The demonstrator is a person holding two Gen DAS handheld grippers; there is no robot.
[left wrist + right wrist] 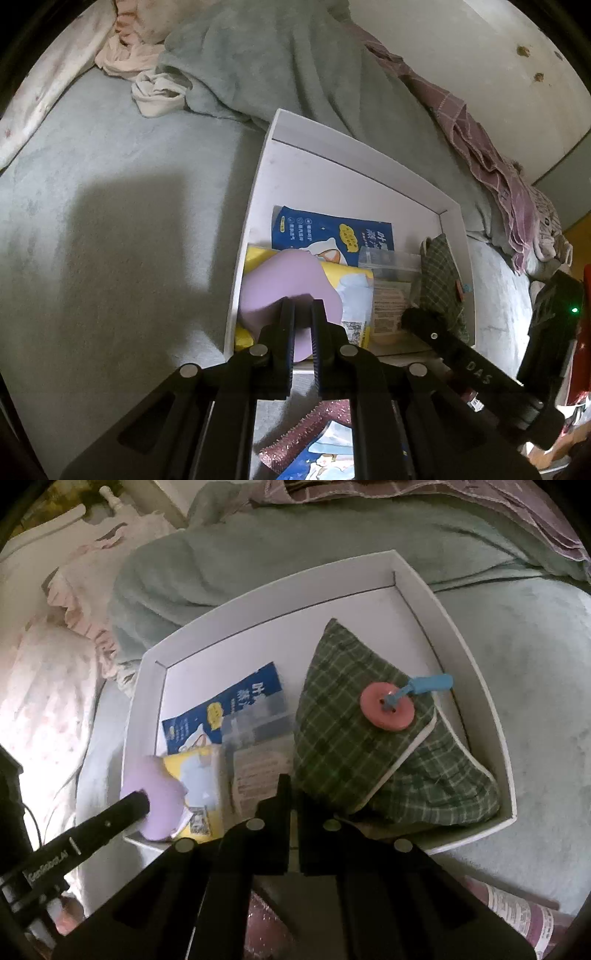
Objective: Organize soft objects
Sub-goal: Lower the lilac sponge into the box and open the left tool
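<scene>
So both tongs are down at the near edge of the white box [476,686] sitting on the bed [122,221]: the left tongs [302,314] are clamped on the flat lilac pad [280,280] at the box's left end, on top of the yellow packet [207,775]. The right tongs [293,794] are closed right at the near corner of the green plaid pouch [354,738] with the pink button [387,706], though I can't tell whether they've actually pinched the fabric. A blue packet [325,232] lies flat further back in the box.

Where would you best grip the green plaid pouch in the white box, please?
Probably at the pointed top corner of the plaid pouch, coming from above. That corner stands free and thin, away from the pink button and clear of the box walls.
</scene>
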